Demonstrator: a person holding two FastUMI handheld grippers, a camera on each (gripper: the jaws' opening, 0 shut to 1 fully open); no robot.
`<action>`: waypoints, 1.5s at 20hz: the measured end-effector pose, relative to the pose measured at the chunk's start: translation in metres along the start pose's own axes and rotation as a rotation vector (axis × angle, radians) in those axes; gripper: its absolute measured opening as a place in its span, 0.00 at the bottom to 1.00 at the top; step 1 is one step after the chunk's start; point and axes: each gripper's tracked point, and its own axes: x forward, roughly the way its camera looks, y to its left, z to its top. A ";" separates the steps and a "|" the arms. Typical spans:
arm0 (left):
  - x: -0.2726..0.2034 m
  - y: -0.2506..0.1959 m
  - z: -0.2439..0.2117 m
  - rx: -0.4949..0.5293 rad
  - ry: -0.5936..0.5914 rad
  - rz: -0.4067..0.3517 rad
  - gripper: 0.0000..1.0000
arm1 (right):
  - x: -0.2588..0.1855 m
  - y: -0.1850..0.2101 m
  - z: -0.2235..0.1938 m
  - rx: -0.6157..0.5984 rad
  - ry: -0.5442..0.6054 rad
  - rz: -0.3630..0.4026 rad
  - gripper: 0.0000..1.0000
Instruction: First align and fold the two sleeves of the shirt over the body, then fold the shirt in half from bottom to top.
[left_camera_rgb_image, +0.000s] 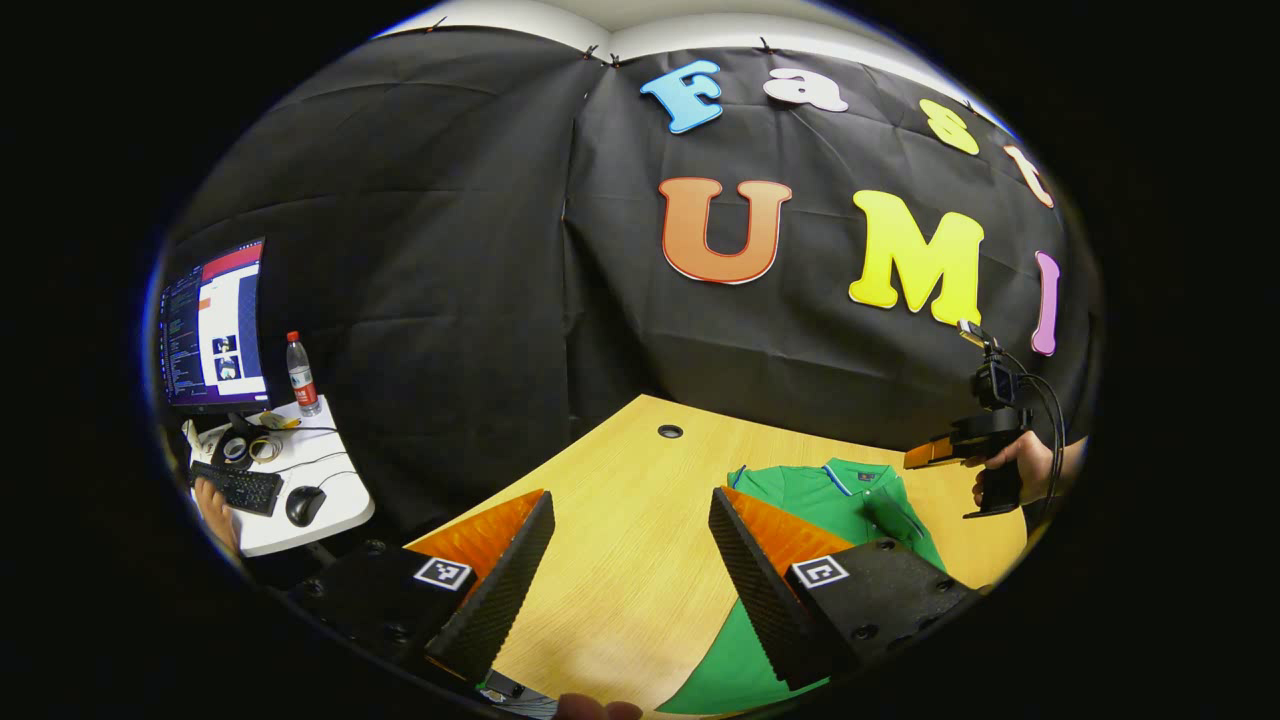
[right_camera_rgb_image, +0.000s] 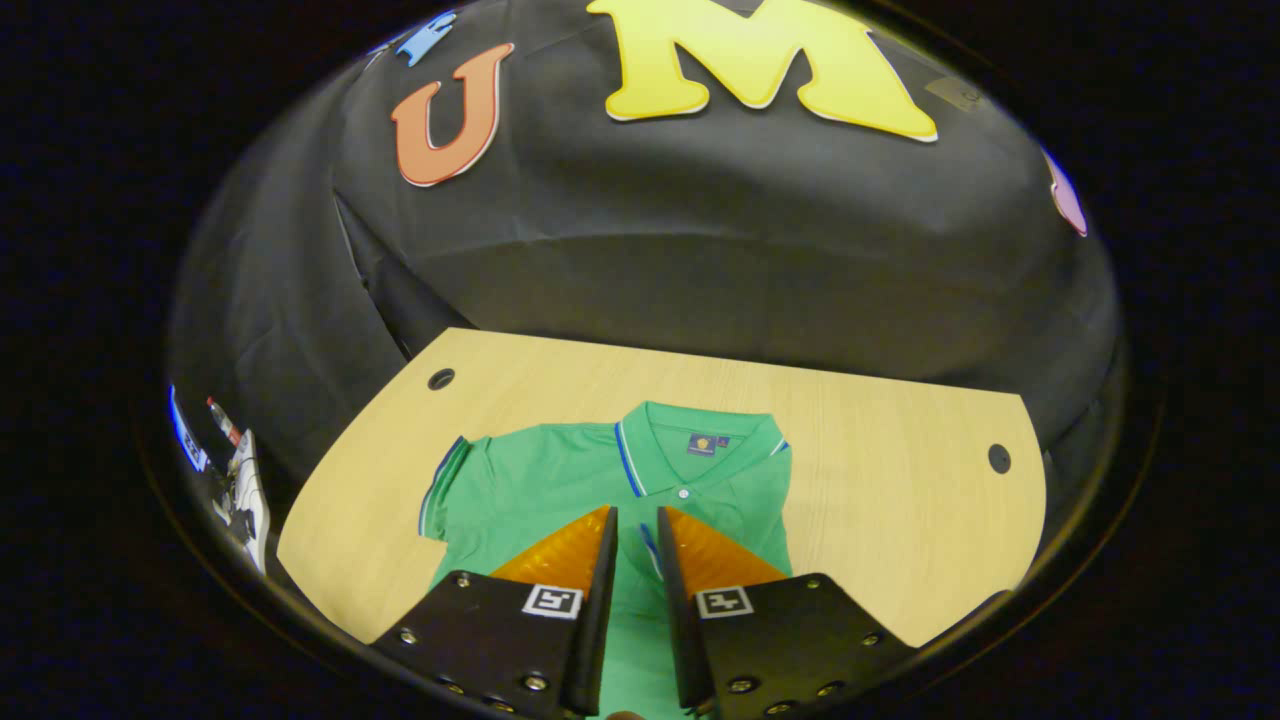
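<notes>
In the left gripper view, the left tool (left_camera_rgb_image: 630, 520) is standing wide open at the bottom of the frame, its two fingers spread far apart with bare wood showing between them. It is gripping nothing and is hovering above the tabletop (left_camera_rgb_image: 620, 470). The green shirt (left_camera_rgb_image: 850, 500) is lying at the lower right of this frame, mostly behind and beside the right-hand finger, with its collar pointing toward the black wall. At the far right edge, a hand (left_camera_rgb_image: 1020, 465) is holding the right tool (left_camera_rgb_image: 935, 453) in the air just above the shirt's far side.

In the right gripper view, the right tool (right_camera_rgb_image: 636, 525) is sitting at the bottom centre with its fingers drawn nearly together, leaving only a narrow slit between them. Nothing is showing pinched in that slit, so it is reading as almost closed and empty. The shirt (right_camera_rgb_image: 540, 480) is lying flat on the tabletop (right_camera_rgb_image: 880, 450) directly beneath and ahead of the tool, collar at the middle of the frame. One short sleeve (right_camera_rgb_image: 445, 490) is sticking out to the left, while the right side is looking straight-edged.

In the left gripper view, a monitor (left_camera_rgb_image: 213, 328), a bottle (left_camera_rgb_image: 301, 375), a keyboard (left_camera_rgb_image: 237, 487) and a mouse (left_camera_rgb_image: 304, 505) are sitting on a small white desk (left_camera_rgb_image: 330, 520) at the far left.
</notes>
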 end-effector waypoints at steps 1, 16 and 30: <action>0.001 0.000 0.001 0.003 -0.001 -0.006 1.00 | -0.001 0.000 0.002 -0.004 -0.007 -0.006 0.28; 0.083 -0.078 0.034 0.085 -0.027 -0.367 1.00 | -0.162 -0.004 0.030 -0.195 -0.284 -0.133 0.82; 0.263 -0.158 -0.061 0.140 0.187 -0.535 0.99 | -0.238 -0.052 -0.040 -0.185 -0.278 -0.260 0.81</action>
